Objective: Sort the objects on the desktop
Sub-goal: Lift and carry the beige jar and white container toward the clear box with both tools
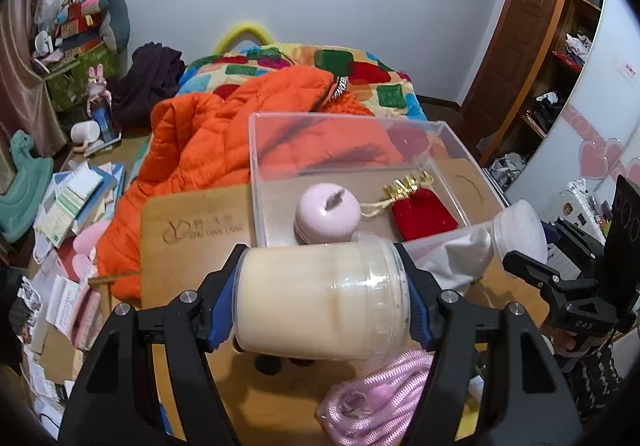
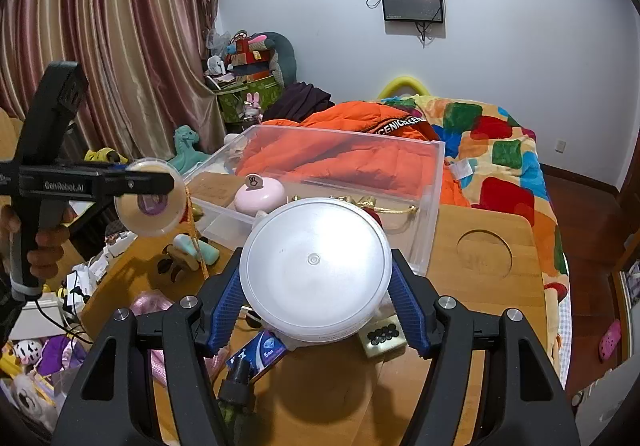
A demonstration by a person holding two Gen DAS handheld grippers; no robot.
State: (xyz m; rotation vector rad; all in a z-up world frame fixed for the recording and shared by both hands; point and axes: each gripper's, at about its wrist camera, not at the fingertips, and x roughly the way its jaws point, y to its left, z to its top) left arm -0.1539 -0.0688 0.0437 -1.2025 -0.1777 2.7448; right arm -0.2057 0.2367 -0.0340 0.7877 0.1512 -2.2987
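Observation:
My left gripper point(image 1: 324, 298) is shut on a cream-coloured plastic jar point(image 1: 320, 298), held sideways above the wooden desk point(image 1: 188, 242), in front of the clear plastic box point(image 1: 344, 134). My right gripper point(image 2: 316, 282) is shut on a round white tub point(image 2: 316, 266) by its sides, lid facing the camera, just before the clear box point(image 2: 332, 162). In the box lie a pink round case point(image 1: 326, 214) and a red pouch with gold cord point(image 1: 422, 212). The left gripper with its jar point(image 2: 150, 198) shows at the left of the right wrist view.
A pink coiled cord point(image 1: 376, 398) lies on the desk below the jar. A blue packet point(image 2: 260, 354), a small gold box point(image 2: 382, 336) and a dark bottle point(image 2: 236, 382) lie under the tub. An orange jacket point(image 1: 224, 134) and a patterned blanket point(image 2: 500, 150) are behind the desk.

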